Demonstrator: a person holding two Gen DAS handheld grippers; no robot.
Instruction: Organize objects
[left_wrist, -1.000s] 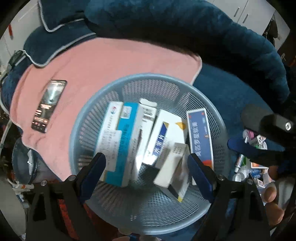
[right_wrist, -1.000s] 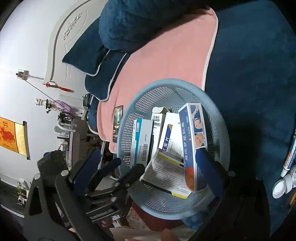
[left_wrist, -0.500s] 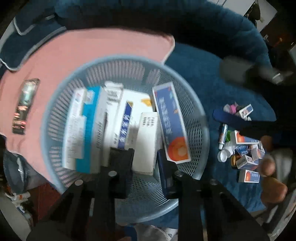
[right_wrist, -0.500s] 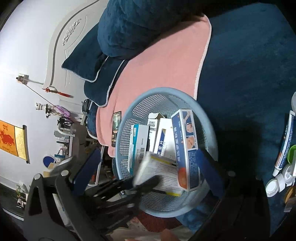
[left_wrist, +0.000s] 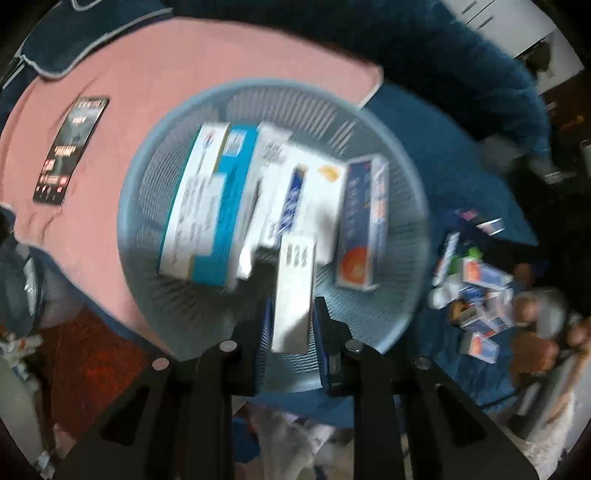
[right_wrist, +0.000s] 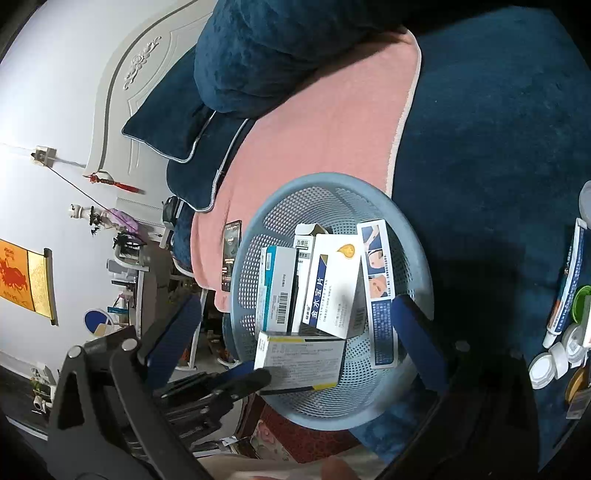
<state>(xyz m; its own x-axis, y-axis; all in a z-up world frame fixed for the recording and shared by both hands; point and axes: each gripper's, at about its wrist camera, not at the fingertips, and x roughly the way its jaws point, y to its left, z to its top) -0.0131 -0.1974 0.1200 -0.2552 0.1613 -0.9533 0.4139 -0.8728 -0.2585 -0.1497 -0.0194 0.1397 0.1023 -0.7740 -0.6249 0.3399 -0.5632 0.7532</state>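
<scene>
bed: dark blue blanket (right_wrist: 498, 155), pink towel (right_wrist: 332, 140) | blue mesh basket (right_wrist: 421, 266) straddles both, medicine boxes inside | left tool (left_wrist: 291, 314) jaws just closed, clamping white box (left_wrist: 293, 291) over basket | right tool (right_wrist: 295, 332) gaping, empty, near basket

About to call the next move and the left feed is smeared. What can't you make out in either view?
- Print on the white box in the left gripper: left wrist view, motion blur.
- Small boxes on the blue blanket: blurred there, cut off at the right wrist view's edge.
- Basket floor: hidden under upright boxes.
</scene>
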